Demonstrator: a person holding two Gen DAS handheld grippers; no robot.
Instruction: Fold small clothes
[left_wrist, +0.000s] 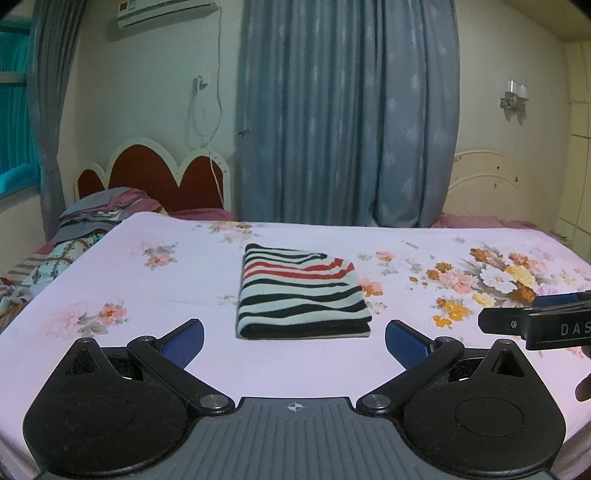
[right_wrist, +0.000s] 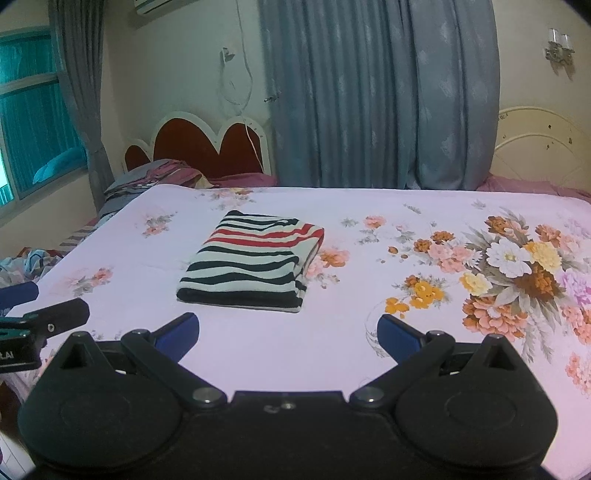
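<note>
lying folded on bedsheet (left_wrist: 147, 354): striped garment (left_wrist: 301, 293); left gripper (left_wrist: 294, 343), right gripper (right_wrist: 288, 334) both released.

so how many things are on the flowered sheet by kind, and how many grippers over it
folded striped garment: 1, lying on the floral sheet
grippers: 2, the left gripper and the right gripper, both with jaws open and holding nothing
total: 3
</note>
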